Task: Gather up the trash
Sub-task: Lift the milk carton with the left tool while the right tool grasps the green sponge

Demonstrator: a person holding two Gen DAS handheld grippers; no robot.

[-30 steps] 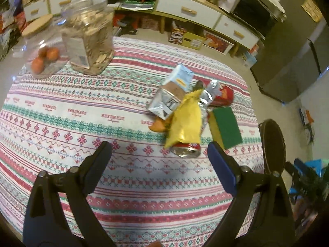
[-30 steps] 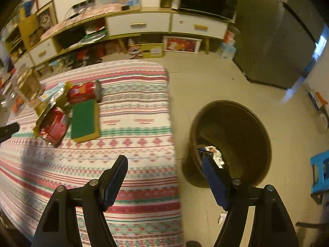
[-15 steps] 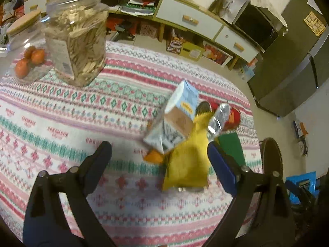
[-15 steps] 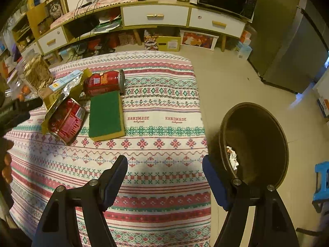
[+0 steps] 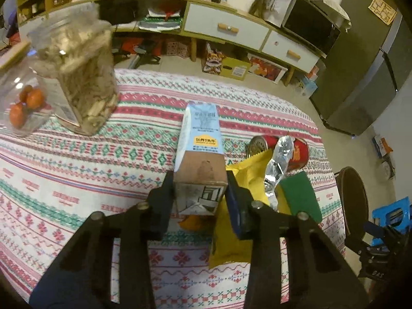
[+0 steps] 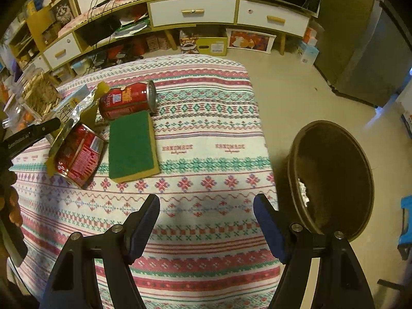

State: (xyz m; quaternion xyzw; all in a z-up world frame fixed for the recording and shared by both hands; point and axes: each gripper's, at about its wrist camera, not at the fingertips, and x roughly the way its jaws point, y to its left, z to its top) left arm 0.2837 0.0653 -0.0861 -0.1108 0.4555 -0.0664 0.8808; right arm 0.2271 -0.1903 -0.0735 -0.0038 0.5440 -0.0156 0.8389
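1. Far left of the left gripper's jaws, a clear container of orange fruits (image 5: 24, 104) sits on the patterned tablecloth (image 5: 77, 170), with a clear jar of pale sticks (image 5: 79, 77) just beside it.
2. The left gripper (image 5: 200, 190) has its jaws clamped on the near end of a milk carton (image 5: 202, 141); the carton's blue end points forward, away from the jaws.
3. Just right of those jaws lies a yellow wrapper (image 5: 237, 231), with a silver foil wrapper (image 5: 279, 164) on top of it and a red can (image 5: 298, 152) ahead of it. A green scouring pad (image 5: 300, 195) lies to the right of the foil.
4. Ahead and left of the right gripper's jaws, a second red can (image 6: 77, 152) lies partly under the foil, beside the pad and below the other can.
5. The right gripper (image 6: 206, 221) hovers over the tablecloth's near edge, jaws wide apart and holding nothing.
6. Right of those jaws, on the floor past the table edge, stands a brown trash bin (image 6: 334, 180) with some pale scraps inside.
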